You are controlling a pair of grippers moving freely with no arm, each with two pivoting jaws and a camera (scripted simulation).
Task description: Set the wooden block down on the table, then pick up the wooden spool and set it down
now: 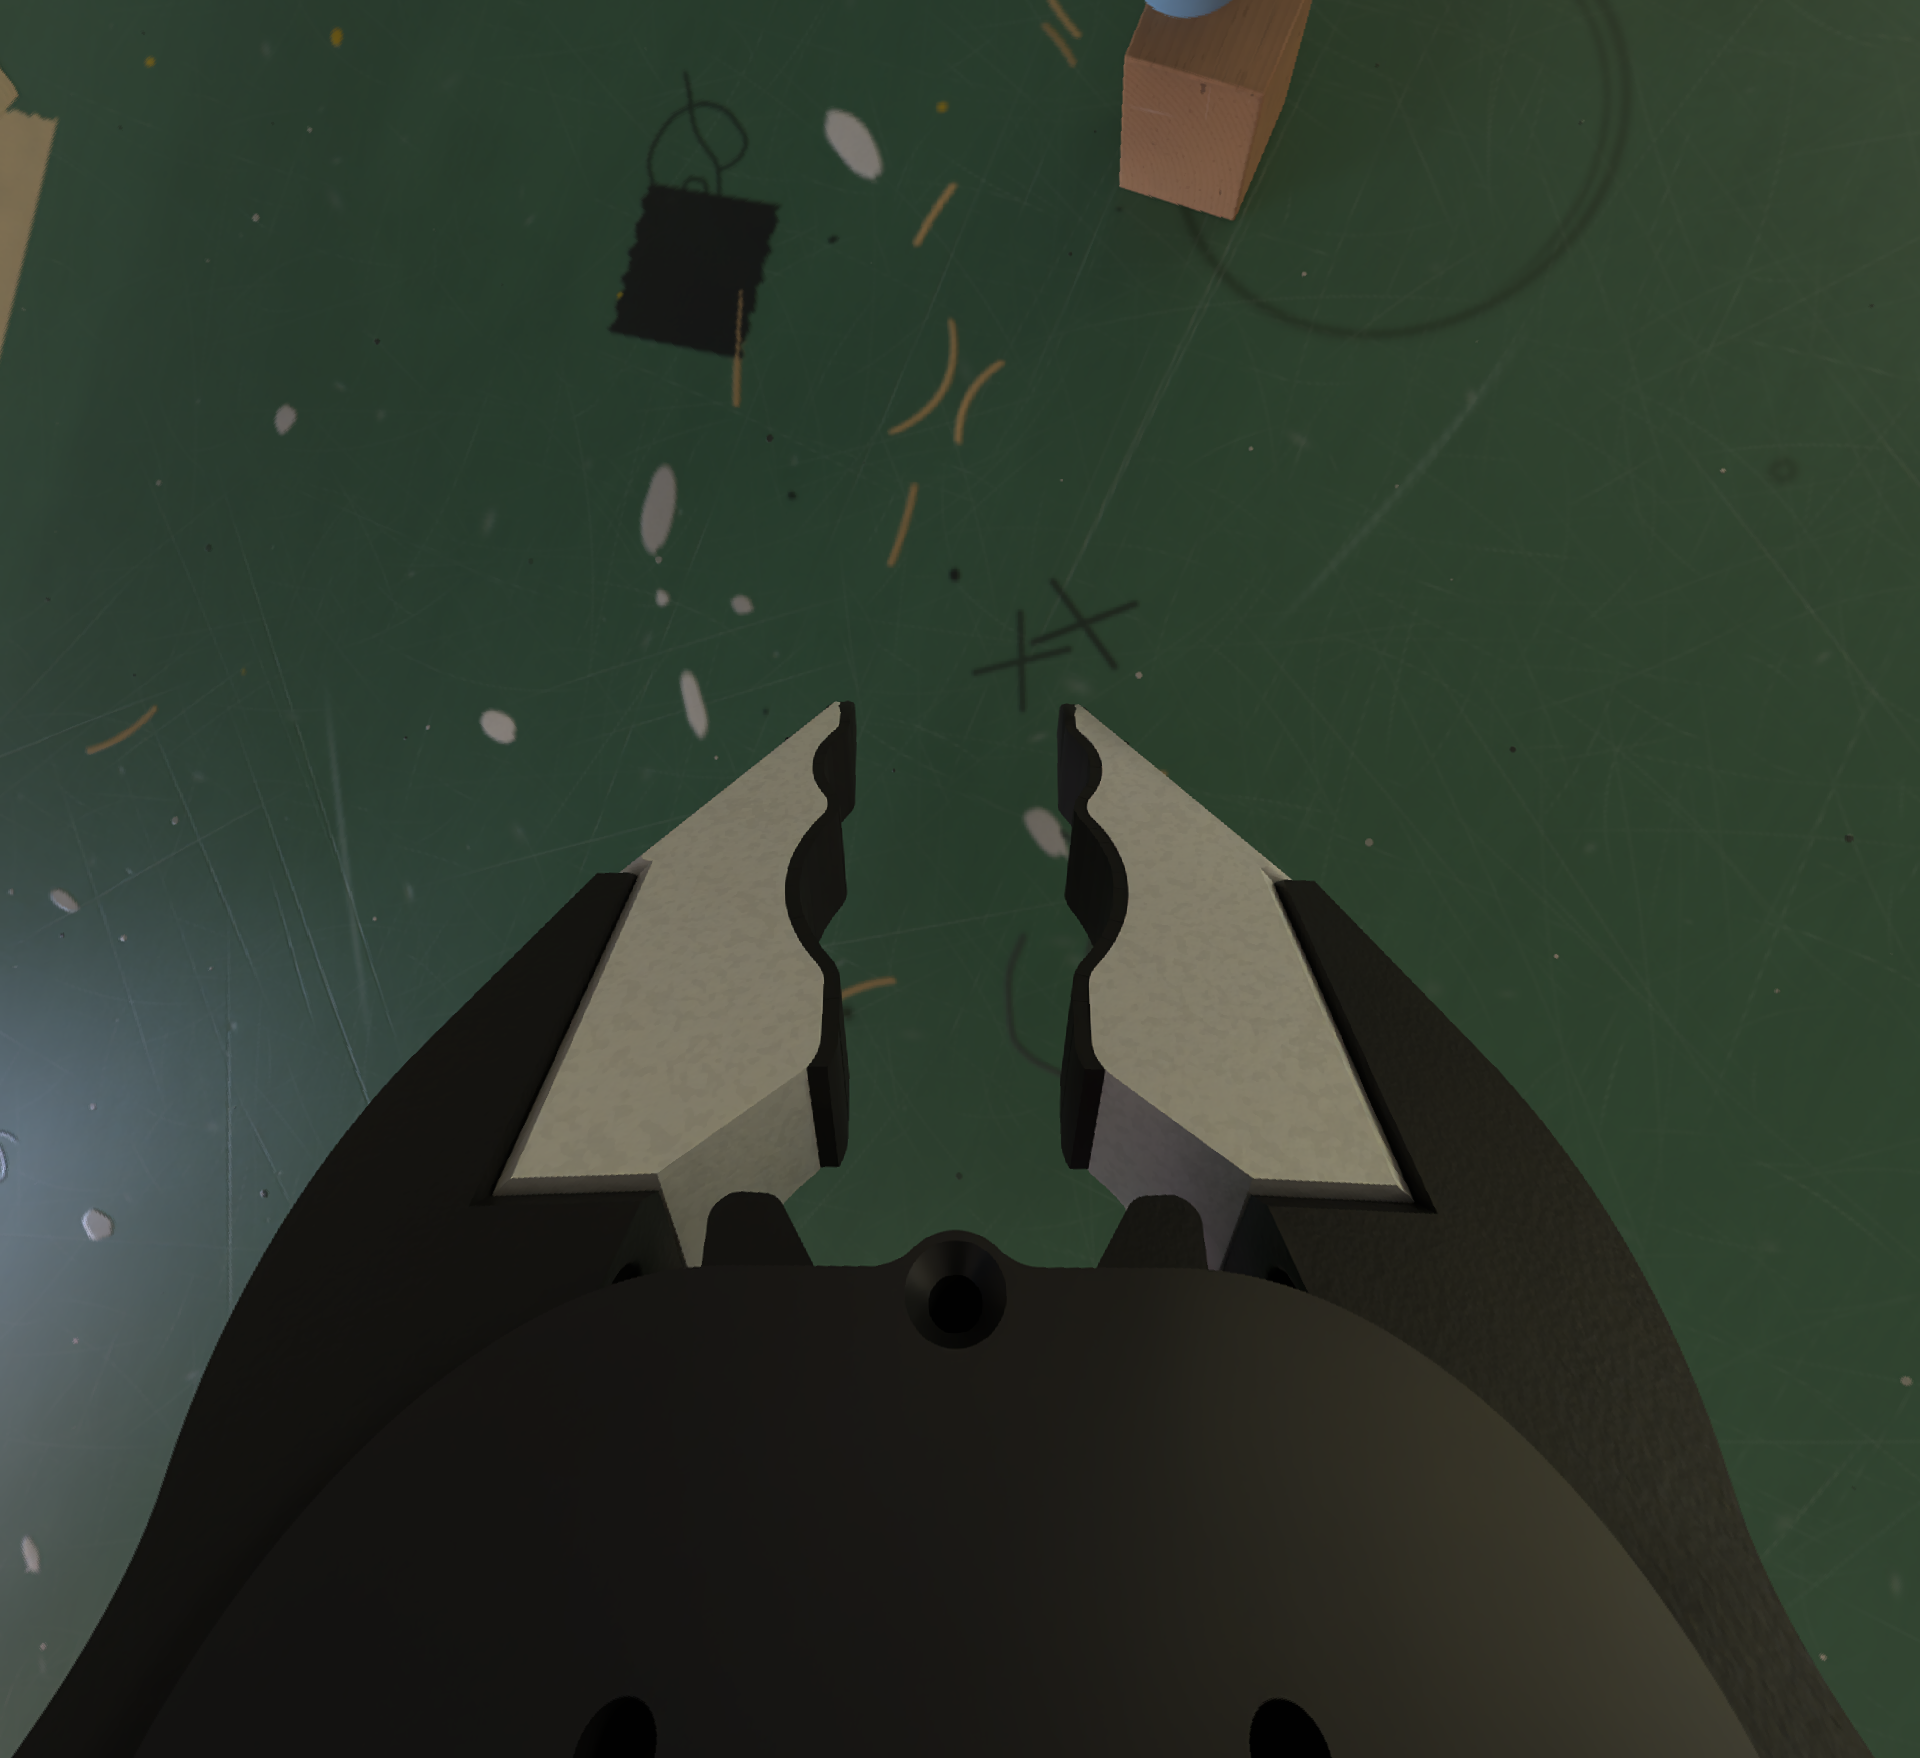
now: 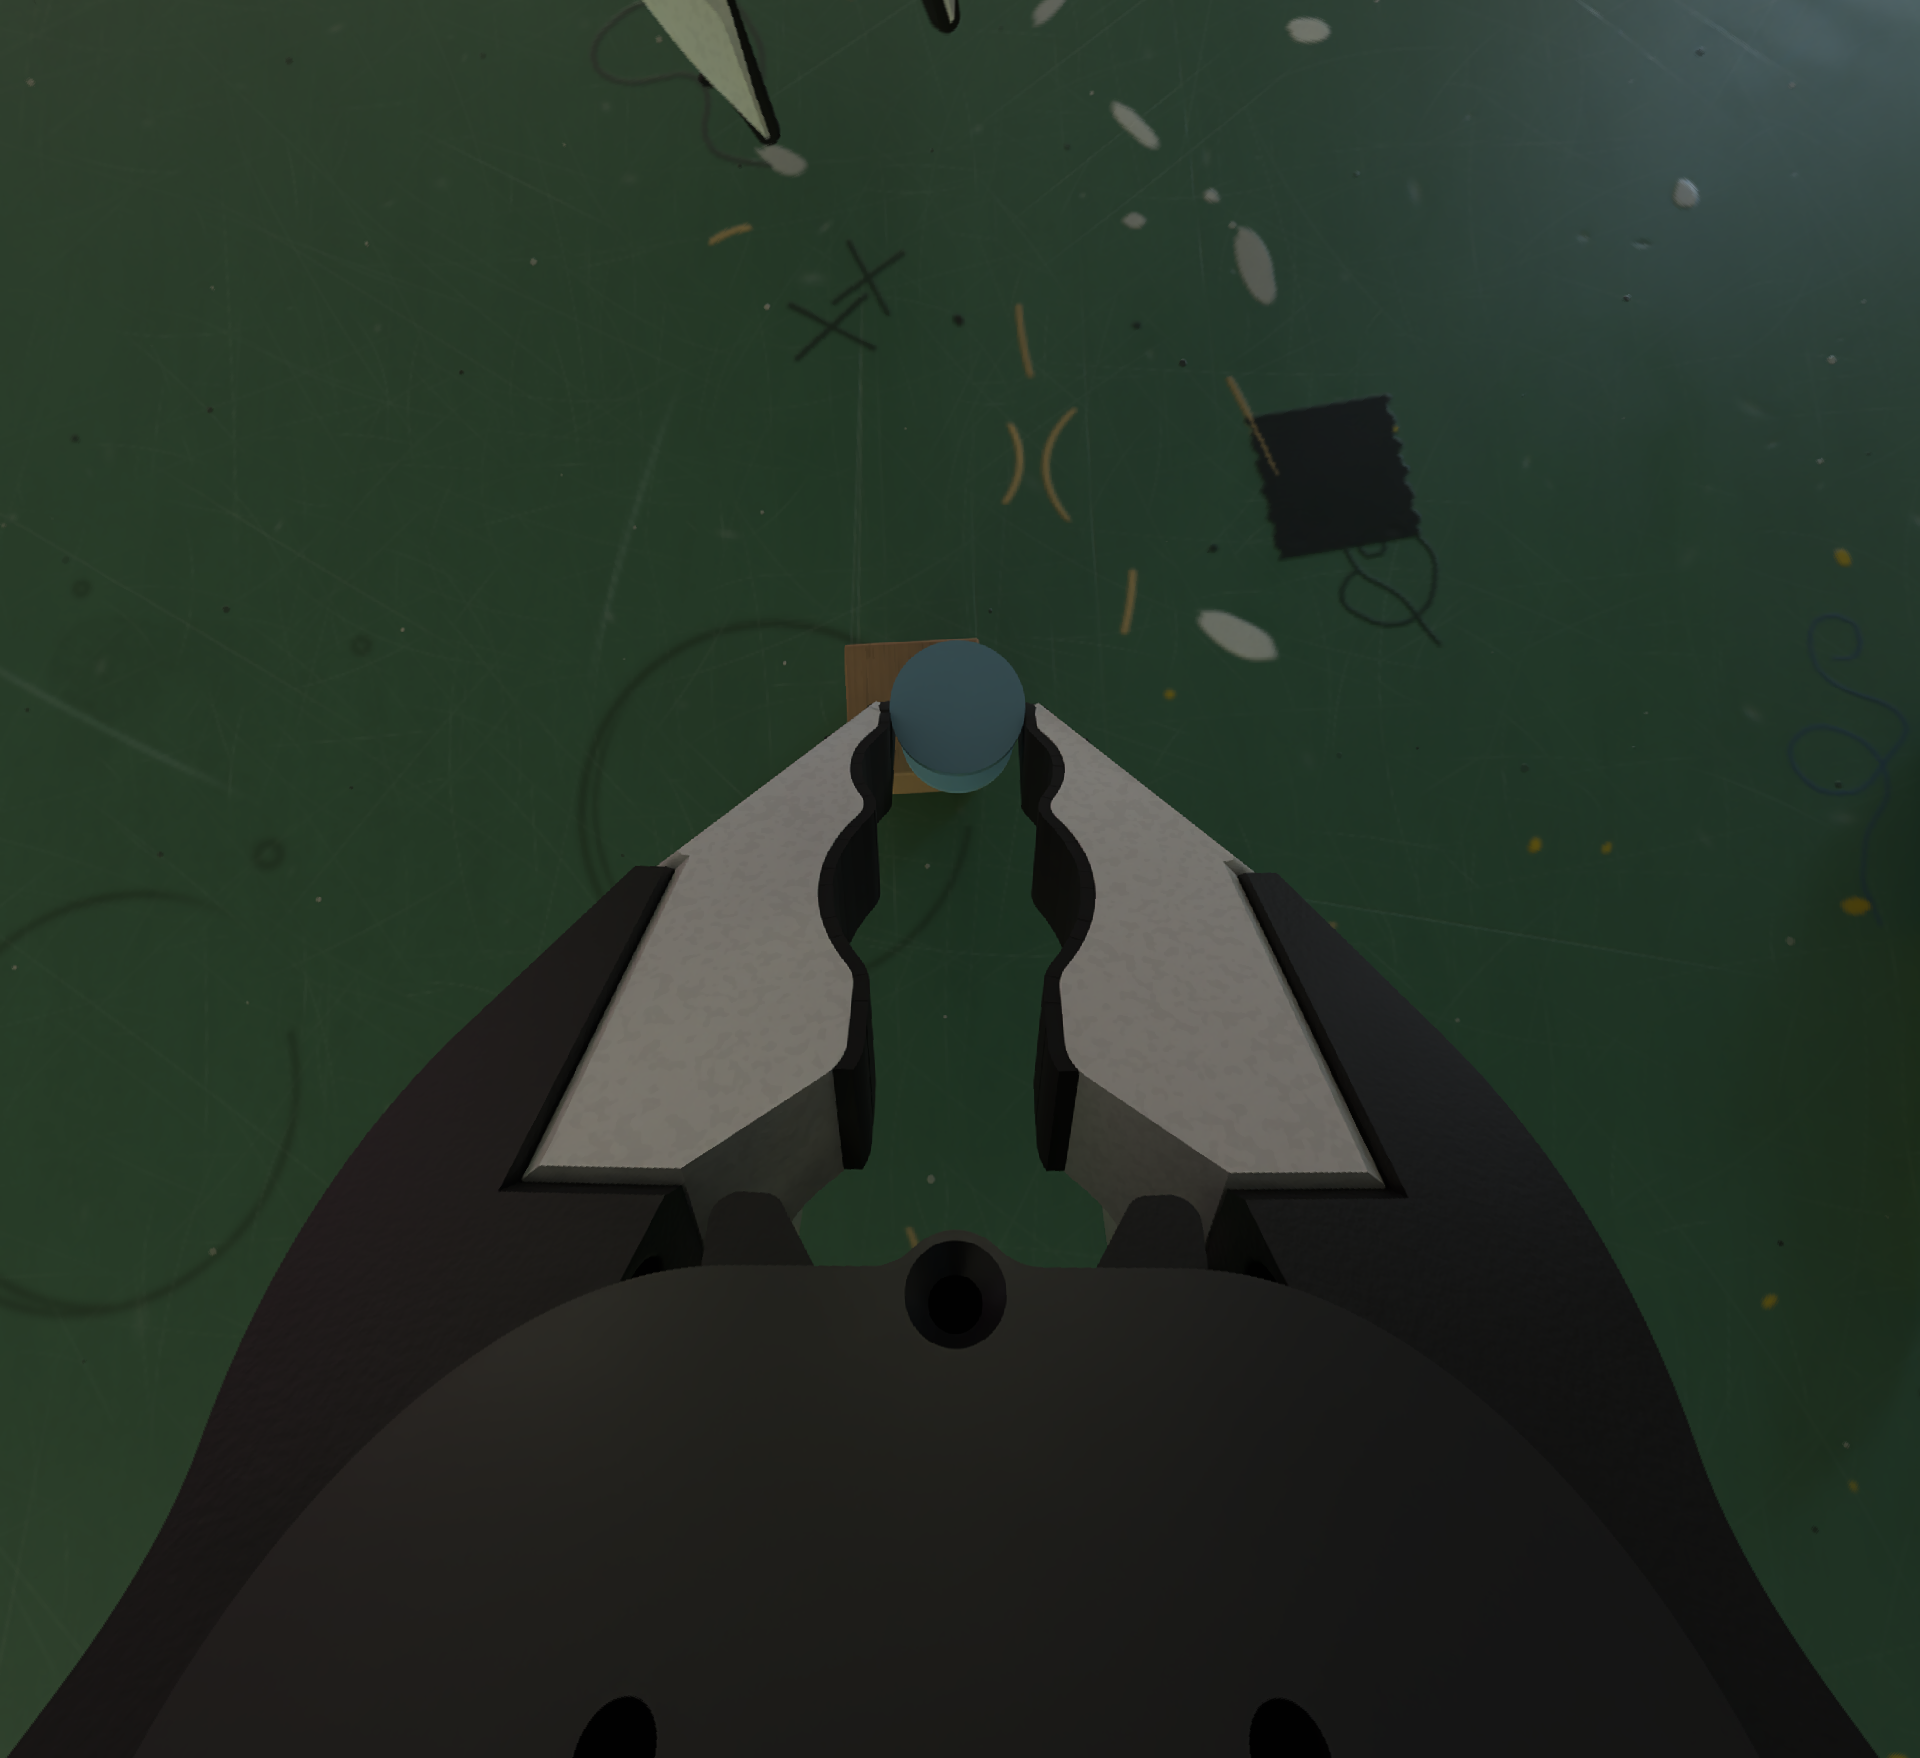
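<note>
Right tool [image 2: 956, 721], pointing straight down, fingers drawn in around a blue spool [image 2: 956, 706]; pads flush against the top flange on both sides in the right wrist view, so judged to be gripping it, though real contact pressure cannot be confirmed. Spool upright, lower flange resting on or just above the top face of a wooden block [image 1: 1210, 87]; contact between the two not resolvable. Block standing on end on the green tabletop [image 1: 1455, 773], at roughly 1 o'clock in the left wrist view and well apart from the left tool [image 1: 956, 721]. Left tool empty, fingers moderately spread, hovering over bare tabletop near two pencilled crosses [image 1: 1055, 643]. Black cloth scrap [image 1: 696, 269] at 11 o'clock in the same view, amid pale flecks and tan shavings.

Step in hand, by judgement: block already set down; spool at the grasp or the very start of the lift. Next move: straight vertical rise to clear the block without dragging or tipping it, then a sideways shift to open tabletop and a level lowering before release. Main hazard: a tall, narrow block easily toppled by any side load from the flange.
</note>
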